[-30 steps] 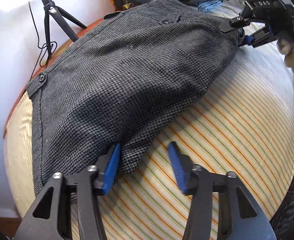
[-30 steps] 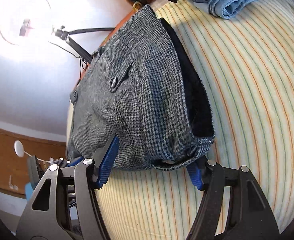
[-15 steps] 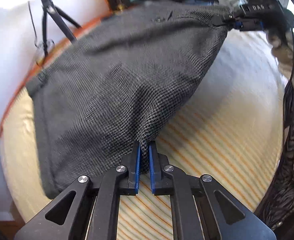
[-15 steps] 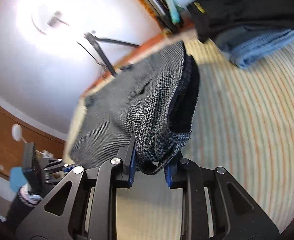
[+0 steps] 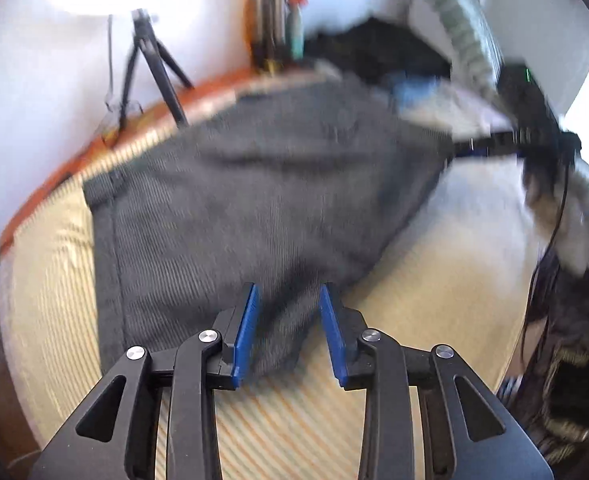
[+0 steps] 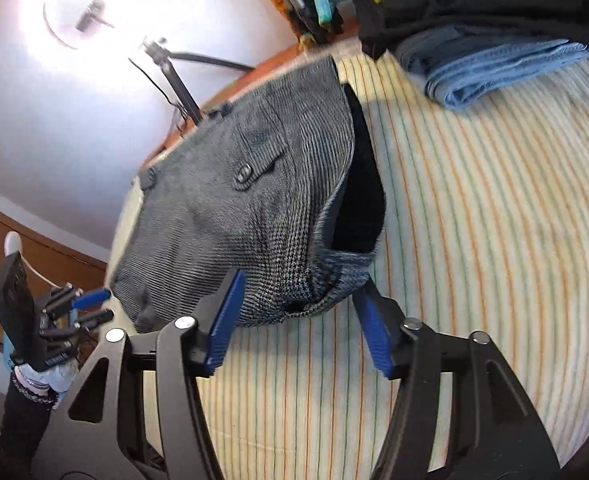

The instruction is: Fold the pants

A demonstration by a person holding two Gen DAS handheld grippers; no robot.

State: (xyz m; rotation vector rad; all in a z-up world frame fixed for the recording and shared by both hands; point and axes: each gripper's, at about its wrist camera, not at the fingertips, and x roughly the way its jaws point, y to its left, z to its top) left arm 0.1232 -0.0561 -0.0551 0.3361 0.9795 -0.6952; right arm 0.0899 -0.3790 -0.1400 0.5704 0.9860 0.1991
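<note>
Grey houndstooth pants point(image 6: 254, 216), folded, dark lining showing, on striped bedspread point(image 6: 474, 280)

We see a striped bed point(image 6: 474, 240) with an orange-brown edge against a white wall point(image 6: 74, 128), a tripod point(image 5: 150, 60) beside it, and a bright lamp point(image 6: 94, 12) above.
</note>
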